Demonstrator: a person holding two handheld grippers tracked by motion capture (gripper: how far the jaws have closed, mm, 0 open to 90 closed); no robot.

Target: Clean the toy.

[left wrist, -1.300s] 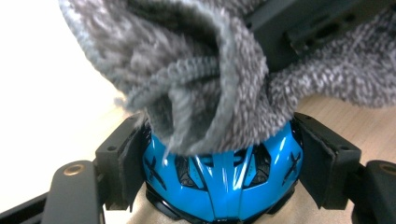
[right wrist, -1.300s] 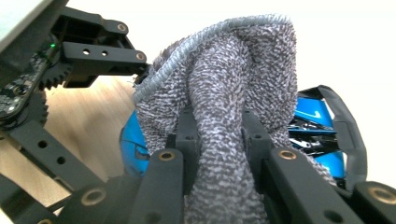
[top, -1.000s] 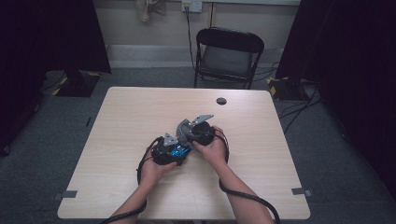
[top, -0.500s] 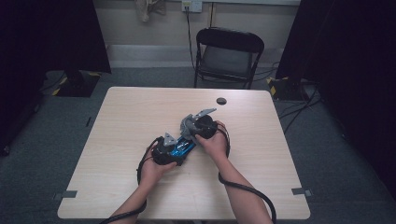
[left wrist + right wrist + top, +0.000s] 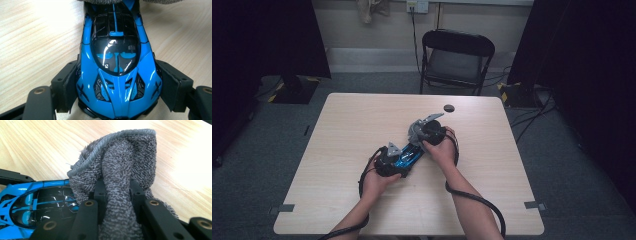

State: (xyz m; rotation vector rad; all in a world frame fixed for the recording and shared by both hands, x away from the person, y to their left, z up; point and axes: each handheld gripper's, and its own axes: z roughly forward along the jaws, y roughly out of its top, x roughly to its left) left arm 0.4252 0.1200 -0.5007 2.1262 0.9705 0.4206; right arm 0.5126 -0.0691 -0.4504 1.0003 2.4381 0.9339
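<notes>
The left gripper (image 5: 117,100) squeezes the blue toy car (image 5: 117,62) mid-surface — the right gripper (image 5: 116,195), tipped down, pinches a grey cloth (image 5: 120,162) on it.

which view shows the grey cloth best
The right gripper view: the grey cloth sits close up, pinched between the jaws. The left gripper view catches just its edge; the high view shows it small and far off.

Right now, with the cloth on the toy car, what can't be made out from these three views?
- Blue toy car: its far end, left gripper view, covered by the grey cloth.
- Car's wheels: left gripper view, masked by the left gripper pads.
- Small dark disc: high view, too small to identify.
- Right gripper: pads buried in cloth.
</notes>
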